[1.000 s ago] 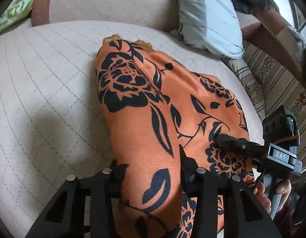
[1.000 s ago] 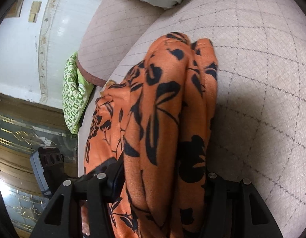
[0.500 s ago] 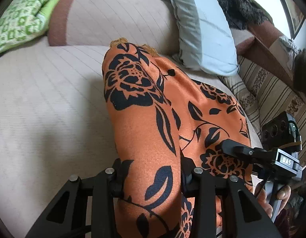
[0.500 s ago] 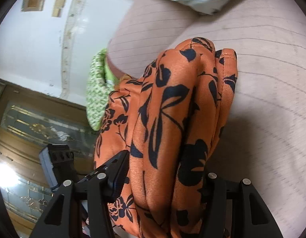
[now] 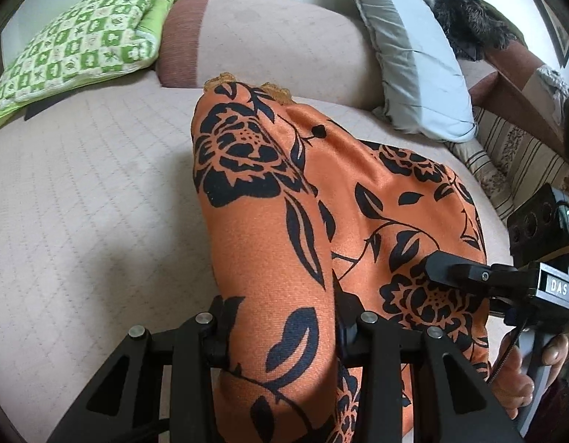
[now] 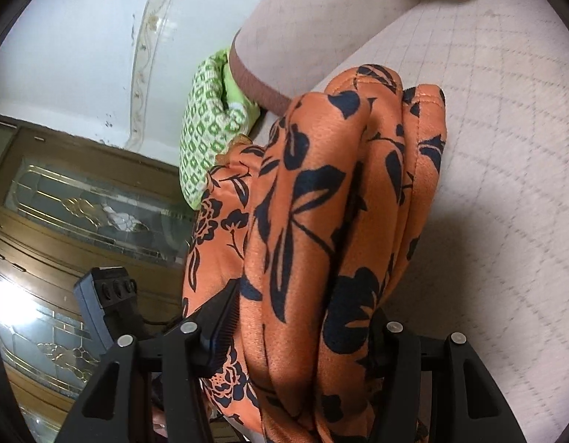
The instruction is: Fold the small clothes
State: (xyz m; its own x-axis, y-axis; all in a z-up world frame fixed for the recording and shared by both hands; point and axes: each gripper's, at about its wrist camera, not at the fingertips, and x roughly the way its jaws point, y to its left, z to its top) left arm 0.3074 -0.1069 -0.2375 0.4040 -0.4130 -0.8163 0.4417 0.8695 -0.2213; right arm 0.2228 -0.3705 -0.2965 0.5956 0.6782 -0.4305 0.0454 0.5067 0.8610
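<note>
Both claws have hold of the same orange garment with black flowers (image 5: 269, 243), each one clamped on a thick bunched fold of it. The left claw (image 5: 280, 328) has its jaws partly apart with the cloth pressed between the pads, and the right claw (image 6: 303, 328) grips a fatter roll of several layers in the same way. The cloth is lifted at the near end and slopes down away from the claws onto the beige quilted sofa seat (image 5: 81, 203), where its far edge, trimmed in a golden lace, lies close to the seat's backrest (image 5: 269, 37). From the left claw's view the person's hand (image 5: 520, 380) is wrapped around the right claw's handle. A green checked cushion (image 5: 81, 40) sits at the far left of the sofa and a pale blue pillow (image 5: 413, 59) leans at the right.
</note>
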